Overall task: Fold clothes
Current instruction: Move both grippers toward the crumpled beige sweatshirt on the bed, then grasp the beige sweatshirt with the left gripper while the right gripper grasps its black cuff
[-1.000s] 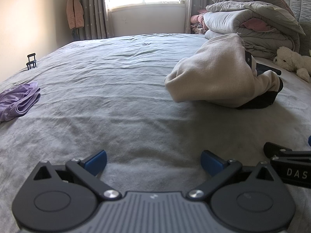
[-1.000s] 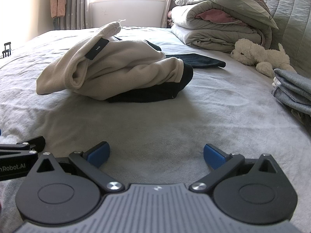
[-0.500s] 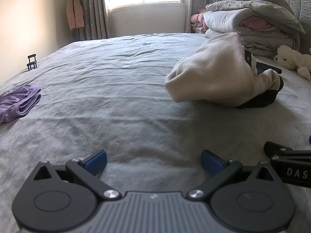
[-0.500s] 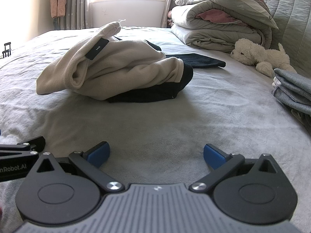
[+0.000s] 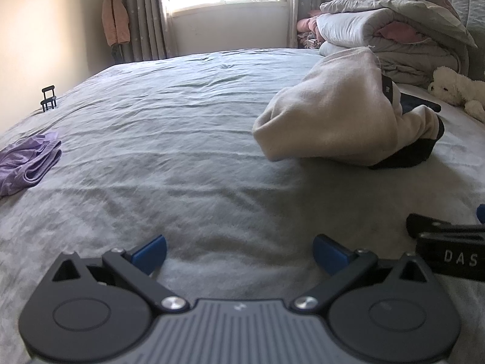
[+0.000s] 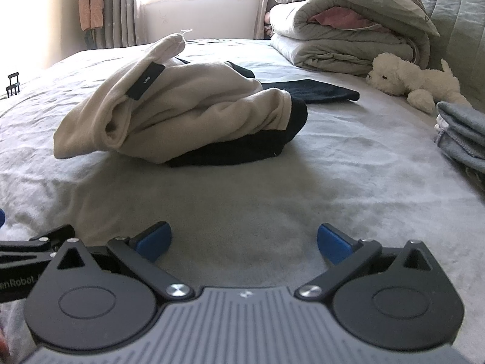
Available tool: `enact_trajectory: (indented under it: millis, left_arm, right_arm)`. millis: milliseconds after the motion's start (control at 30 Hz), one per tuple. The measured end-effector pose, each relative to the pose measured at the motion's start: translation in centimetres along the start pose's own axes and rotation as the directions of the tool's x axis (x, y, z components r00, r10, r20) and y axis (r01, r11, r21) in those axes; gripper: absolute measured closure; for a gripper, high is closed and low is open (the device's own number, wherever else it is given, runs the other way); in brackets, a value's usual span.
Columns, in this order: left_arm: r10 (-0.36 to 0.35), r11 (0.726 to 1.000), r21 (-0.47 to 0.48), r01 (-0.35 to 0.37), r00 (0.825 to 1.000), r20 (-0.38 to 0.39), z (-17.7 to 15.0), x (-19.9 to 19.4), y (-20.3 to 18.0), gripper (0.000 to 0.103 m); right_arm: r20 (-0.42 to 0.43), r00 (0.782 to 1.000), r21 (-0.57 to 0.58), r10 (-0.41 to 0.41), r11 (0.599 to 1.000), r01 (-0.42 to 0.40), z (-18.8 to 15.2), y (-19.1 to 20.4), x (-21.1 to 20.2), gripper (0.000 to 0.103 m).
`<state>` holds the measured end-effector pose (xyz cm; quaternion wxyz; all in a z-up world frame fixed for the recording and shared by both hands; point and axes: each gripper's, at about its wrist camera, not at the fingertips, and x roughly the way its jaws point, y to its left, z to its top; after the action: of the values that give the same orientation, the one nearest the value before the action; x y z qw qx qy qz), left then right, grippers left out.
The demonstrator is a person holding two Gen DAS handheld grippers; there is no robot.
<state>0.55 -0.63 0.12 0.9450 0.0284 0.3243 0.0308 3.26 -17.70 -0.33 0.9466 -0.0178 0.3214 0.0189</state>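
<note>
Grey bedding (image 5: 188, 127) spreads flat and bare across the bed's near half, room enough to lay a garment out. On it, ahead of both tongs, a cream garment (image 6: 188, 115) lies bunched in a heap over a black garment (image 6: 242, 151), neither one flat nor squared. Further out, a purple garment (image 5: 27, 160) lies at the left edge and grey folded cloth (image 6: 463, 133) at the right, perhaps sorted piles. Left tongs (image 5: 239, 250) and right tongs (image 6: 244, 241) hover low side by side, both spread, pinching nothing.
</note>
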Motion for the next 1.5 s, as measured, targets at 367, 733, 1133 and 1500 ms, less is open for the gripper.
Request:
enact_trajectory:
  millis: [367, 733, 1133, 1500]
  left_arm:
    - [-0.012, 1.0, -0.01, 0.012, 1.0, -0.012, 1.8, 0.9, -0.3, 0.0]
    - [-0.05, 0.998, -0.02, 0.052, 0.997, 0.063, 4.7, 0.8, -0.5, 0.001]
    - [-0.101, 0.995, 0.038, 0.096, 0.98, 0.169, 6.9, 1.1, -0.5, 0.002]
    - [-0.215, 0.976, 0.08, 0.205, 0.963, 0.16, 7.1, 0.8, -0.8, 0.075]
  right_arm:
    - [-0.003, 0.998, 0.014, 0.064, 0.998, -0.064, 1.3, -0.9, 2.0, 0.0]
    - [-0.01, 0.992, 0.004, 0.124, 0.992, -0.124, 3.0, -1.6, 3.6, 0.0]
    - [0.019, 0.99, 0.07, 0.142, 0.987, -0.143, 4.5, -3.2, 3.7, 0.0]
    - [0.037, 0.982, 0.061, 0.186, 0.98, -0.188, 5.9, -4.4, 5.3, 0.033]
